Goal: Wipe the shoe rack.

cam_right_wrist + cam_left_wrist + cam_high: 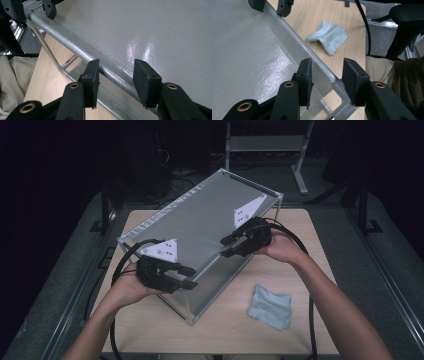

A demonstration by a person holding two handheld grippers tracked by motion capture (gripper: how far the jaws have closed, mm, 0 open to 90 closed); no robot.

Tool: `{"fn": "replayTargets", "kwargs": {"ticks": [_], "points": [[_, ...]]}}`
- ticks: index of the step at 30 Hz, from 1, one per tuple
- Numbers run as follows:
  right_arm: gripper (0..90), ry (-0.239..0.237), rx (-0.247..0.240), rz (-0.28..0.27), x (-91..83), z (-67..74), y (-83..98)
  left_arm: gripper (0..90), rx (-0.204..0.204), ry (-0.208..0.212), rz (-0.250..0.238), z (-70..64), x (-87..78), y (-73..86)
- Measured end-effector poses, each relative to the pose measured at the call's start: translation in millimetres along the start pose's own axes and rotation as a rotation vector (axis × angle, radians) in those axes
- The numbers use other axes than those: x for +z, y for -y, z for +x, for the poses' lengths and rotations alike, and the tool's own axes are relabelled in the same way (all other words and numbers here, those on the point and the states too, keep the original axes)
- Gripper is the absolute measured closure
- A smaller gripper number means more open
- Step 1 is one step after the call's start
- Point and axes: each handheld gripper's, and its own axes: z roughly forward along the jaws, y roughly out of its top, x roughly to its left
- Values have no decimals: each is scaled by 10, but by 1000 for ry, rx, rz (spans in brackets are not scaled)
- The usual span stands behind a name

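Both grippers — left gripper [187,277], right gripper [227,246] — straddle the mesh box's [200,220] edge, unclamped.

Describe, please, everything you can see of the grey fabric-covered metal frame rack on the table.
The grey box-shaped rack of thin metal tubes with a fabric panel stands on the light wooden table, set at an angle to its edges. A silvery, finely textured, glossy mesh fabric is stretched over its top and wrapped around the edge tubes; the sides are open. The left gripper straddles the near corner and the right gripper straddles the front edge tube, both with jaws open around it. A small pale blue cloth lies apart beside it.
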Motion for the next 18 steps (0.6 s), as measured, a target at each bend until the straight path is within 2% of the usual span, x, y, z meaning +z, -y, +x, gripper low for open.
{"fn": "replayTargets", "kwargs": {"ticks": [6,9,18], "points": [[587,10,13,21,-16,49,-12,603,2,-14,18,16,-33,12],[612,18,16,26,-40,96,-2,597,-11,-24,18,51,-76,56],[656,4,22,9,-137,189,87,594,-43,-119,28,255,-182,158]]}}
